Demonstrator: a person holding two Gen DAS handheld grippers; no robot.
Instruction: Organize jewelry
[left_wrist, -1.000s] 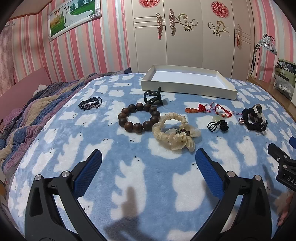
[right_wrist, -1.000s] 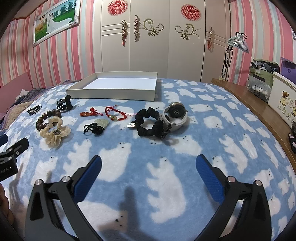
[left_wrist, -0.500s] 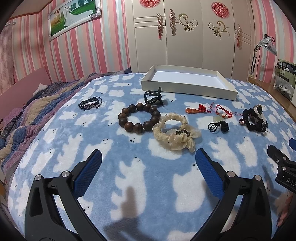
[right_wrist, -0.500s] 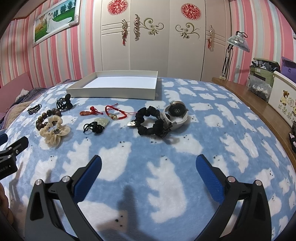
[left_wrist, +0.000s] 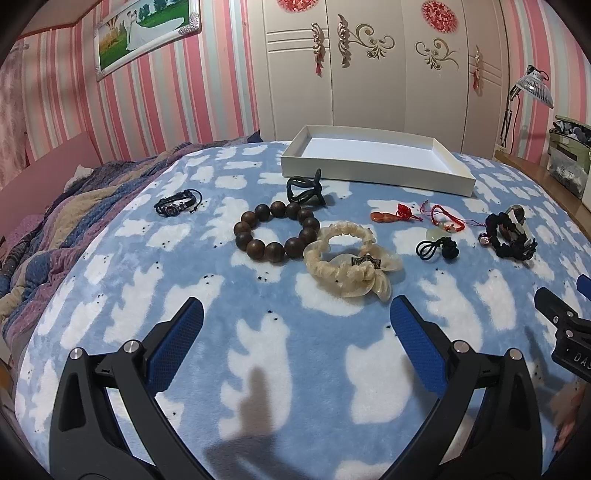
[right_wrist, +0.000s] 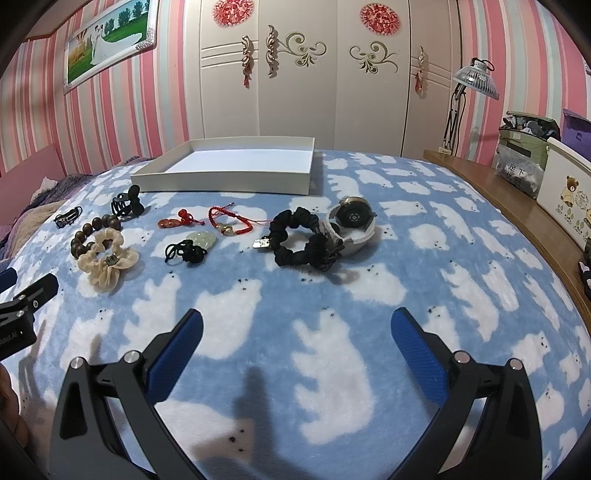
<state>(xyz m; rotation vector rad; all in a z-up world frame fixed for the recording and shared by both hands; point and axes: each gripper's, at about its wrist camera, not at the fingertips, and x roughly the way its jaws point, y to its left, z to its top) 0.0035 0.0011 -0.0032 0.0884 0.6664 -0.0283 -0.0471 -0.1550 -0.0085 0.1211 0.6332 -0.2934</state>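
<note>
Jewelry lies in a row on a blue blanket before an empty white tray (left_wrist: 373, 164) (right_wrist: 229, 181). I see a black cord bracelet (left_wrist: 178, 202), a dark hair claw (left_wrist: 306, 191), a brown bead bracelet (left_wrist: 276, 232), a cream scrunchie (left_wrist: 351, 266) (right_wrist: 105, 260), a red pendant (left_wrist: 391, 216), a red string bracelet (right_wrist: 227, 221), a black knot with a jade stone (right_wrist: 188, 249), a black scrunchie (right_wrist: 301, 240) and a white watch (right_wrist: 352, 225). My left gripper (left_wrist: 295, 321) and right gripper (right_wrist: 295, 325) are open and empty, hovering short of the row.
A wooden ledge (right_wrist: 517, 206) runs along the right with boxes (right_wrist: 569, 192), bags and a desk lamp (right_wrist: 474, 79). A rumpled striped quilt (left_wrist: 48, 229) lies at the left. A white wardrobe (right_wrist: 303, 74) stands behind the tray.
Both grippers have drifted slightly; the jewelry has not moved and both stay open.
</note>
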